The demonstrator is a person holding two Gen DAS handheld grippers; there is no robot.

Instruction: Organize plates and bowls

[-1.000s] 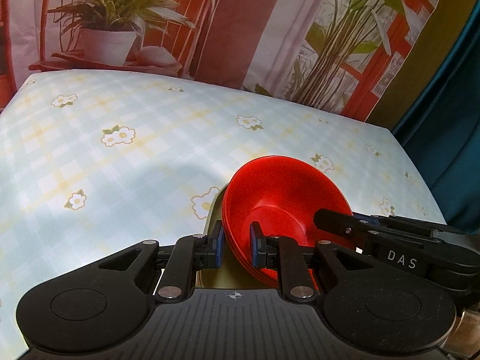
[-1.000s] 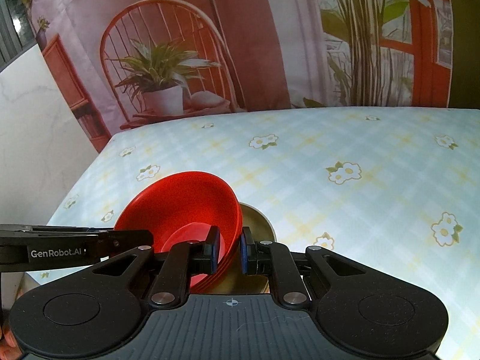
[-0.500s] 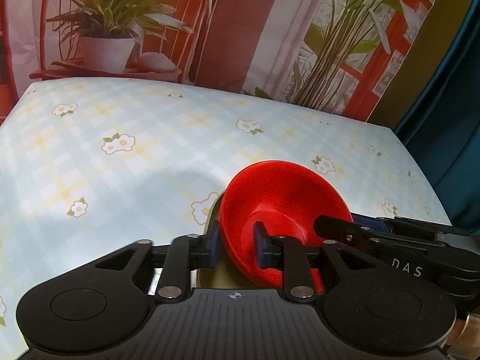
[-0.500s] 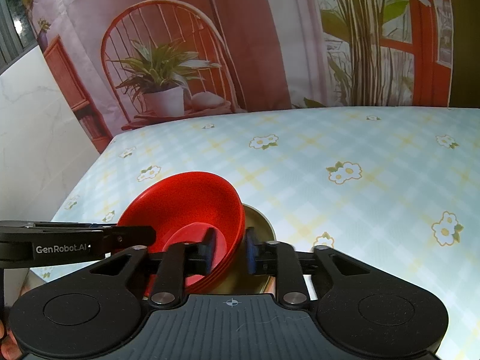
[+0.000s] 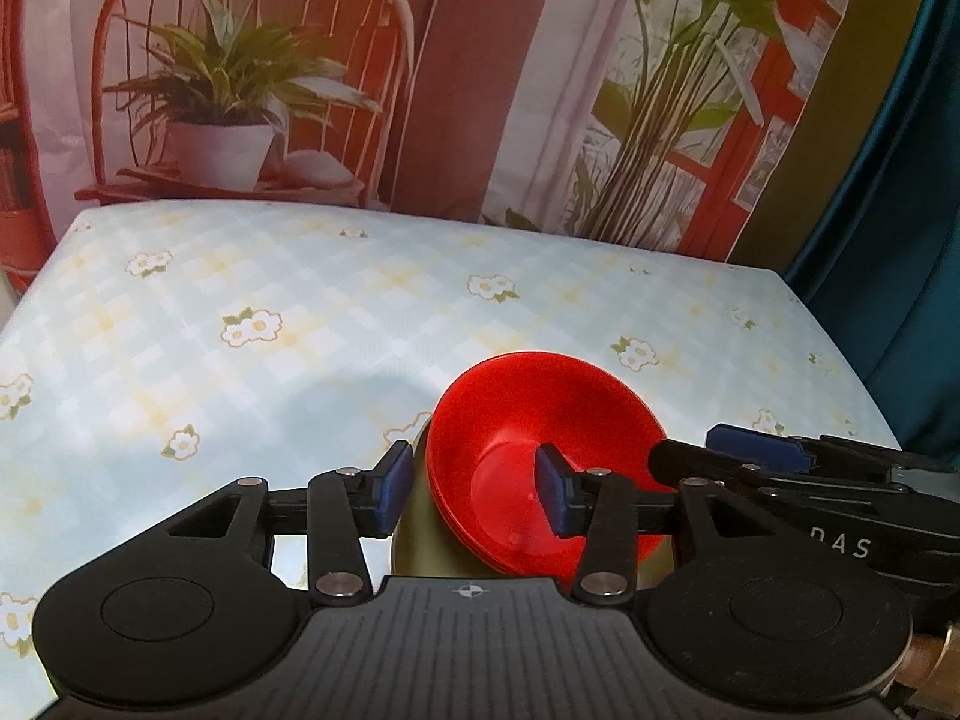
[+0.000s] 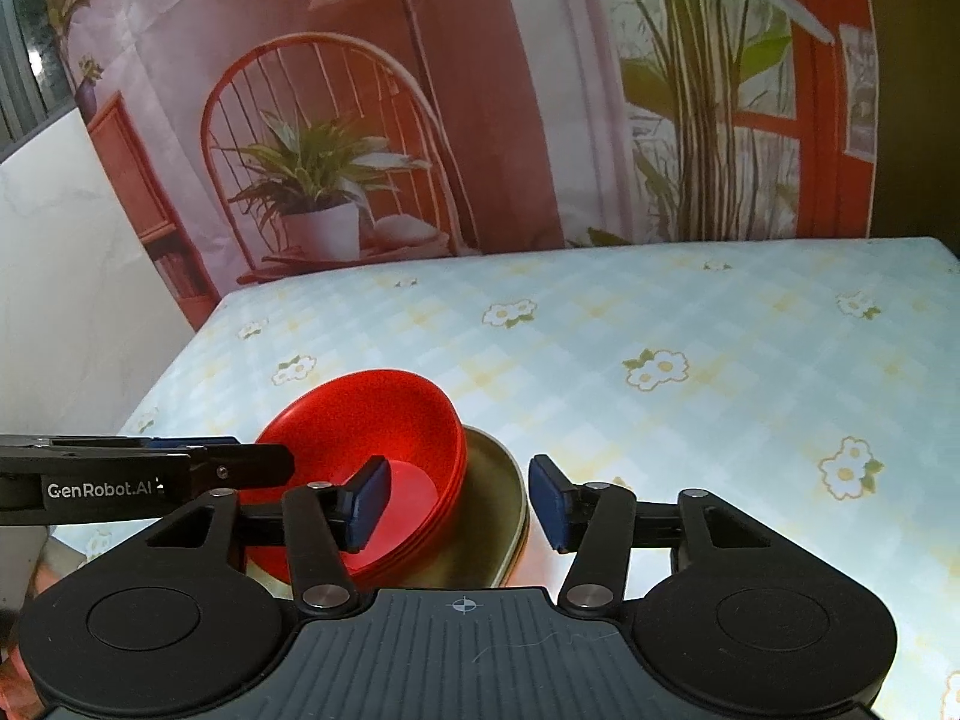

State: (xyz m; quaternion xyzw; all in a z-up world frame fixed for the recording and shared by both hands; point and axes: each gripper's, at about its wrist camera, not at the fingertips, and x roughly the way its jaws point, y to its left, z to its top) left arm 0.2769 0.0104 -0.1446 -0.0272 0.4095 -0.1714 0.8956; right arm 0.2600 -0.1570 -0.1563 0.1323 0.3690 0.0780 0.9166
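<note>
A: Pale blue checked cloth with small white flowers covers the whole desk [image 5: 252,312], and a printed backdrop [image 6: 420,120] of a red chair and potted plants hangs behind its far edge.

B: And the dishes?

A: Take the olive-green plate [image 6: 498,516] as the landmark. It lies flat near the desk's front edge. A stack of red bowls [image 6: 384,420] sits on it, nested, toward the plate's left side in the right wrist view, so a crescent of green shows on the right.

B: Where is the left gripper [image 5: 474,495]?

A: Over the plate's left side. Its fingers are opening: one blue pad [image 5: 393,489] stands outside the bowls' rim above the green plate, the other inside the top bowl. The rim runs between them, and neither pad presses on it.

B: The right gripper [image 6: 459,501]?

A: On the opposite side of the plate. Its fingers are opening too. The left blue pad [image 6: 366,498] hangs inside the top bowl, and the right pad is just past the plate's outer edge. Both the bowls' rim and the plate's edge lie in the gap, with clear space at each pad.
</note>
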